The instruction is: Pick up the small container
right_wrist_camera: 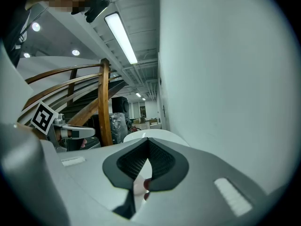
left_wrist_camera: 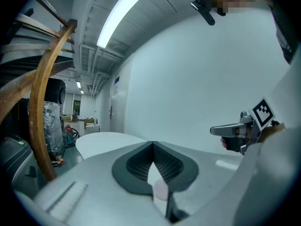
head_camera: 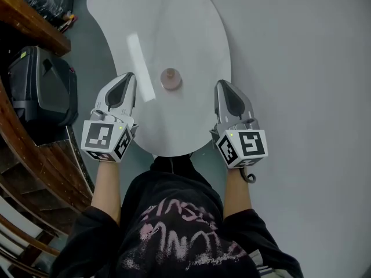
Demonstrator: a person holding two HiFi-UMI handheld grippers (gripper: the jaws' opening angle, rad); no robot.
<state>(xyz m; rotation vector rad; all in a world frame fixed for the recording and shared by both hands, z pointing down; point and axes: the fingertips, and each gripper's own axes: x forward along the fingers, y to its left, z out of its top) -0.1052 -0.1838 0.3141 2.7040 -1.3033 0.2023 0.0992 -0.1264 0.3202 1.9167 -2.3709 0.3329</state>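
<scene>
The small container is round and pinkish with a knobbed lid. It stands on the white table, near its front edge. My left gripper hovers to the container's left and my right gripper to its right, both apart from it, jaws closed to a point with nothing held. In the left gripper view a sliver of the container shows through the narrow slit below the meeting tips of the left gripper. In the right gripper view a bit of the container shows the same way below the right gripper.
A black boxy machine sits on the floor at left, beside a curved wooden stair railing. A wooden ledge crosses the top left. Grey floor surrounds the table. The person's body is at the table's near edge.
</scene>
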